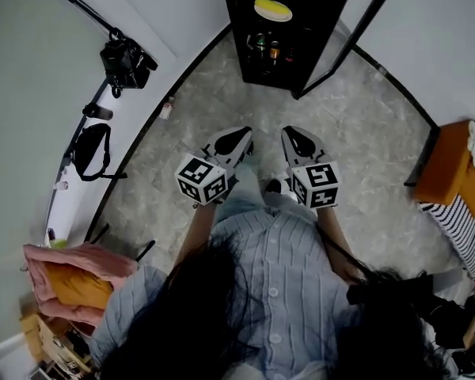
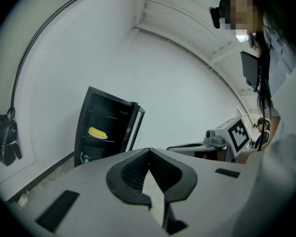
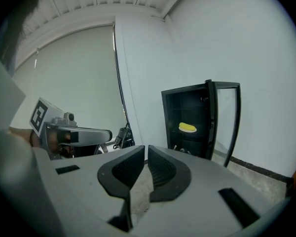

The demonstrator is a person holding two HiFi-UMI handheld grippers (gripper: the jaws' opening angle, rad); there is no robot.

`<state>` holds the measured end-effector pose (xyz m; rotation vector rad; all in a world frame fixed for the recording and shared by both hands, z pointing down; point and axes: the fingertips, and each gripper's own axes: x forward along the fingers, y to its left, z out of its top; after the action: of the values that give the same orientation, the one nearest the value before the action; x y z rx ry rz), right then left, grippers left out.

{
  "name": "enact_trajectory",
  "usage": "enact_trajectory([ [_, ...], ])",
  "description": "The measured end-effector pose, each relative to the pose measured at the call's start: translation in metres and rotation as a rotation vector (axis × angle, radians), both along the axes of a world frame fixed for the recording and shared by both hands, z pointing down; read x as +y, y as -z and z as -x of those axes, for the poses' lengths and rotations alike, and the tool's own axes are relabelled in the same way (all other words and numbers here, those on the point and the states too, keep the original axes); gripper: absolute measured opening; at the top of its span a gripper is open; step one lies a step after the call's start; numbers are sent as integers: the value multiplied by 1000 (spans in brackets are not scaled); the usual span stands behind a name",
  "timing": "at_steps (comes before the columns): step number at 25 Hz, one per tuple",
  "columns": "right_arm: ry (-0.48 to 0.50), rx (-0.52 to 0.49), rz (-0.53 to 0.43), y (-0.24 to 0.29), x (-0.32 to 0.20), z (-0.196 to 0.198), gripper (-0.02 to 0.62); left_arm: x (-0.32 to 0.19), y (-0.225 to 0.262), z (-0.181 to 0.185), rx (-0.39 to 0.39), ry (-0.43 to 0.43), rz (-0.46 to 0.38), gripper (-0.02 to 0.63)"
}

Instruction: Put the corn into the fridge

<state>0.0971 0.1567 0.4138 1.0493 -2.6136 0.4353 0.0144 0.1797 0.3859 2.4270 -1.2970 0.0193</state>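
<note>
bright, soft and even on white walls (image 2: 163,83) and speckled grey floor (image 1: 222,101). dark inside tall black glass-door fridge (image 1: 289,30) at 12 o'clock. strongly fisheye-bent, black-vignetted at rims; soft close up in gripper views.

Floor (image 1: 364,133): grey, marbled. Left wall (image 1: 32,93): black bag (image 1: 127,60) hangs against it, with a black pouch (image 1: 91,150) lower down. Lower left: pink cloth (image 1: 79,264). Right edge: orange cushion (image 1: 451,169), striped cloth (image 1: 463,228) just beside.
</note>
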Motion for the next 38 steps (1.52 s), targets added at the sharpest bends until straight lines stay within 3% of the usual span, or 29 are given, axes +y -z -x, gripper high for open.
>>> enact_trajectory([
  [6, 26, -16, -1, -1, 21, 0, 29, 29, 0, -1, -15, 34, -8, 8],
  [22, 70, -6, -25, 6, 33, 6, 29, 48, 3, -1, -57, 52, -19, 8],
  [38, 51, 0, -28, 9, 27, -7, 29, 42, 5, -20, -89, 3, -8, 9],
])
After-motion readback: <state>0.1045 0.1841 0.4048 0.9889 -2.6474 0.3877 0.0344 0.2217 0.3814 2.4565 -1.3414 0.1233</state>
